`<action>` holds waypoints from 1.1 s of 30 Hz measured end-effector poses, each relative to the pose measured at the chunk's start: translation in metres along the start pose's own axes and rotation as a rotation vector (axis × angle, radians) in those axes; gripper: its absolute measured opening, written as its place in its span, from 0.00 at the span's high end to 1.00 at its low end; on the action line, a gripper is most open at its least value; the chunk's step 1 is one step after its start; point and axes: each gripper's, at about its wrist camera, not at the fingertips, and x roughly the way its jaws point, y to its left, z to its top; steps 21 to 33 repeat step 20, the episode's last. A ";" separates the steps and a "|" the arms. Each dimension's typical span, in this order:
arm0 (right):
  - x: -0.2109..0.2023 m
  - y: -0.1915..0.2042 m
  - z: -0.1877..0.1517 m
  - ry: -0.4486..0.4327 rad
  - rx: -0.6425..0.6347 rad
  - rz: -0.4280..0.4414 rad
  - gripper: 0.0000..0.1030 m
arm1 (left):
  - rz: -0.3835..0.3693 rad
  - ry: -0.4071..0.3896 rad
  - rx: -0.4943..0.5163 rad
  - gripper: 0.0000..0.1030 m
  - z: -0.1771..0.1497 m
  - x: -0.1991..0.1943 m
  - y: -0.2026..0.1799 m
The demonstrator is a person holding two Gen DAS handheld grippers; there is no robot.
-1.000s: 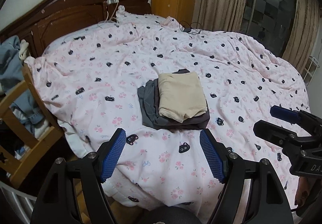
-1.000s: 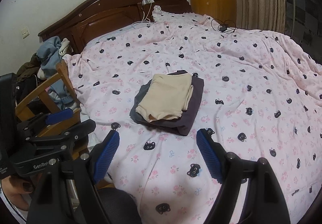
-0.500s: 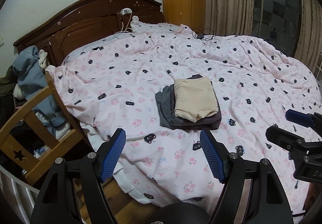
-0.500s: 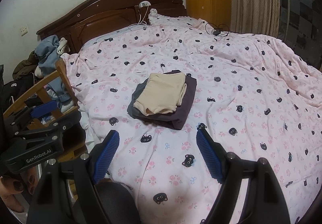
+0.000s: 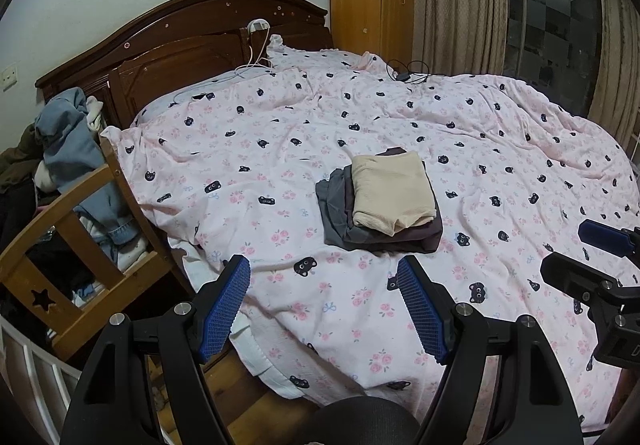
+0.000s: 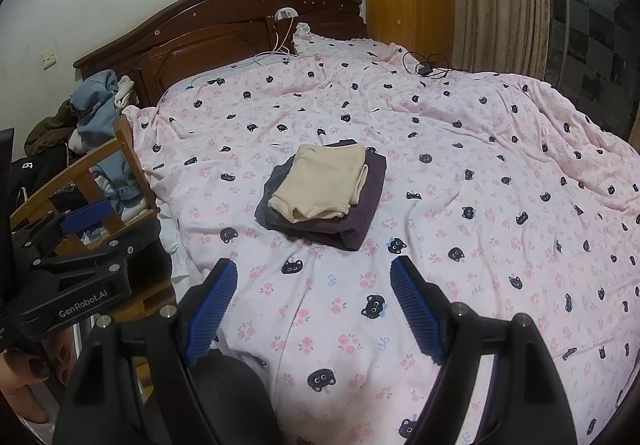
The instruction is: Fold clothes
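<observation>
Both grippers, left (image 5: 324, 301) and right (image 6: 314, 303), spread empty; we've backed off the folded stack (image 5: 380, 201); folding looks finished.

- Both views are evenly lit by indoor light from above; a small ceiling lamp is mirrored in the dark glass window (image 5: 552, 17) at the upper right, with night outside.
- The pink cat-print cotton bedspread (image 5: 248, 173) looks bright and flat, with soft shadows in its creases and under the bed's near edge.
- Focus is sharp in the middle, with no motion blur.
- Fisheye distortion bends the dark curved wooden headboard (image 6: 224, 17), and black vignetting fills every corner.
</observation>
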 end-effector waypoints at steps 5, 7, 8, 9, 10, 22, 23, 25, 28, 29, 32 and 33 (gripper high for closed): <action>-0.001 0.001 0.002 -0.002 0.005 0.007 0.22 | -0.015 -0.008 -0.011 0.30 0.002 -0.004 0.004; -0.002 0.002 0.002 -0.003 0.003 0.007 0.22 | -0.017 -0.012 -0.015 0.30 0.003 -0.005 0.005; -0.003 0.003 0.002 -0.004 0.002 0.006 0.22 | -0.019 -0.013 -0.018 0.30 0.003 -0.005 0.006; -0.003 0.003 0.002 -0.005 0.001 0.006 0.22 | -0.021 -0.013 -0.018 0.30 0.002 -0.005 0.006; -0.003 0.003 0.002 -0.005 0.001 0.006 0.22 | -0.024 -0.014 -0.017 0.30 0.002 -0.005 0.006; -0.002 -0.001 -0.003 0.003 0.023 0.014 0.21 | -0.003 -0.028 -0.007 0.30 0.000 -0.009 0.003; -0.002 -0.001 -0.003 0.003 0.023 0.014 0.21 | -0.003 -0.028 -0.007 0.30 0.000 -0.009 0.003; -0.002 -0.001 -0.003 0.003 0.023 0.014 0.21 | -0.003 -0.028 -0.007 0.30 0.000 -0.009 0.003; -0.002 -0.001 -0.003 0.003 0.023 0.014 0.21 | -0.003 -0.028 -0.007 0.30 0.000 -0.009 0.003; -0.002 -0.001 -0.003 0.003 0.023 0.014 0.21 | -0.003 -0.028 -0.007 0.30 0.000 -0.009 0.003; -0.002 -0.001 -0.003 0.003 0.023 0.014 0.21 | -0.003 -0.028 -0.007 0.30 0.000 -0.009 0.003; -0.002 -0.001 -0.003 0.003 0.023 0.014 0.21 | -0.003 -0.028 -0.007 0.30 0.000 -0.009 0.003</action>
